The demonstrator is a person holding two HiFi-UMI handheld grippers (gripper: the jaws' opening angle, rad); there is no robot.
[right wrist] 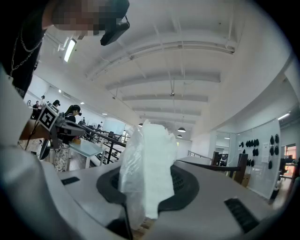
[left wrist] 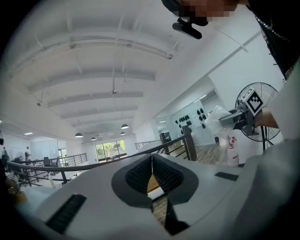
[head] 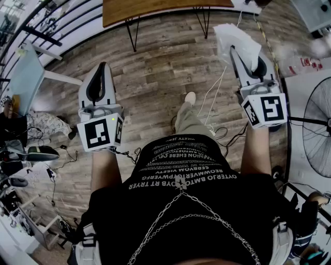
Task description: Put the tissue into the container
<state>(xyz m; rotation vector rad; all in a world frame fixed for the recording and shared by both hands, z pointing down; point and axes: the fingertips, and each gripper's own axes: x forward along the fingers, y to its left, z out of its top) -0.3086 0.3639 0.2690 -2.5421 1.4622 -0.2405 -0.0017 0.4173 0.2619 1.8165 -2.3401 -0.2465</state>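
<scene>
A white tissue (head: 239,42) with a thin clear film on one side stands up from my right gripper (head: 239,54), whose jaws are shut on its lower part. In the right gripper view the tissue (right wrist: 149,168) fills the gap between the dark pads (right wrist: 183,183) and rises well above them. My left gripper (head: 101,70) is held at the left over the wood floor, its jaws shut with nothing between them; its pads (left wrist: 165,174) meet along a thin line. Both grippers point away from the person, slightly upward. No container shows in any view.
A wooden table on thin black legs (head: 155,11) stands ahead. A standing fan (head: 316,135) is at the right, white cables (head: 216,98) lie on the plank floor, and a glass-topped table (head: 25,77) is at the left. A black railing (left wrist: 188,140) runs behind.
</scene>
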